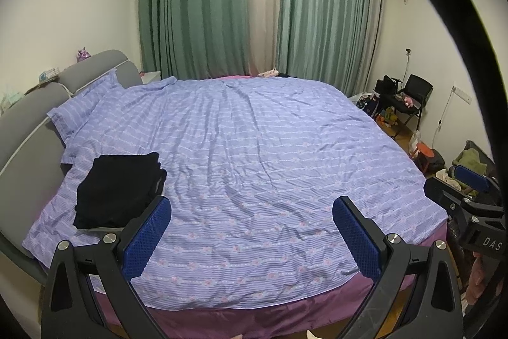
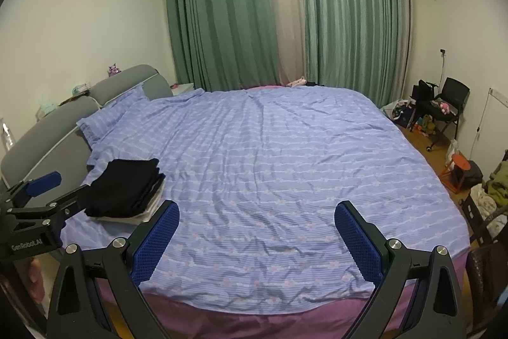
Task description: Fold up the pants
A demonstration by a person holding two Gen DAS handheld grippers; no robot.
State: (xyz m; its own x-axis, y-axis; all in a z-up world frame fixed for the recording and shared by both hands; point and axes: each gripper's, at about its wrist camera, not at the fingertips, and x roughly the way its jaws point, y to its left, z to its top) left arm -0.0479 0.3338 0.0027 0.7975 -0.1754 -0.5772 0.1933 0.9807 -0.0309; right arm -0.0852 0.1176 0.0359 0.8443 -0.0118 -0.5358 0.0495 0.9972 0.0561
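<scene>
Folded black pants (image 1: 117, 189) lie in a neat stack at the left side of the bed, near the headboard; they also show in the right wrist view (image 2: 127, 188), resting on a folded white item (image 2: 139, 216). My left gripper (image 1: 250, 231) is open and empty, held above the near edge of the bed, right of the stack. My right gripper (image 2: 257, 235) is open and empty above the same edge. The left gripper also shows at the left of the right wrist view (image 2: 50, 189). The right gripper shows at the right of the left wrist view (image 1: 470, 180).
A purple striped bedspread (image 1: 270, 154) covers the bed, with a grey headboard (image 1: 28, 116) at left. Green curtains (image 1: 209, 5) hang behind. A black chair (image 2: 451, 104), an orange stool (image 2: 457, 167) and piled clothes (image 2: 495, 183) stand on the floor at right.
</scene>
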